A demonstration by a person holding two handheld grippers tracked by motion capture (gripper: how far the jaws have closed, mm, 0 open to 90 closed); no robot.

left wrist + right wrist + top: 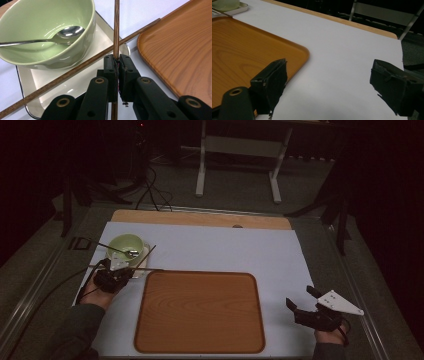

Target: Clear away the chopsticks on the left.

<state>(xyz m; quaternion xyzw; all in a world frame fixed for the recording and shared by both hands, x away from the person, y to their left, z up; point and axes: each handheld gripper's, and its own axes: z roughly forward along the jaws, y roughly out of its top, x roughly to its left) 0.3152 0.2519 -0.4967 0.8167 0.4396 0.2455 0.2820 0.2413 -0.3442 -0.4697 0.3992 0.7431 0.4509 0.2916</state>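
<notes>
My left gripper (pixel 117 61) pinches one chopstick (pixel 116 30) beside the green bowl (pixel 47 32). I judge a straight lift clears its crossed mate (pixel 75 71). Right gripper (pixel 328 82) spread, idle.

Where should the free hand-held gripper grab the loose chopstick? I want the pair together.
Grip the loose chopstick on its raised middle stretch, coming from above with jaws across it. It leans over the white dish's rim beside the bowl, so there is likely room beneath.
</notes>
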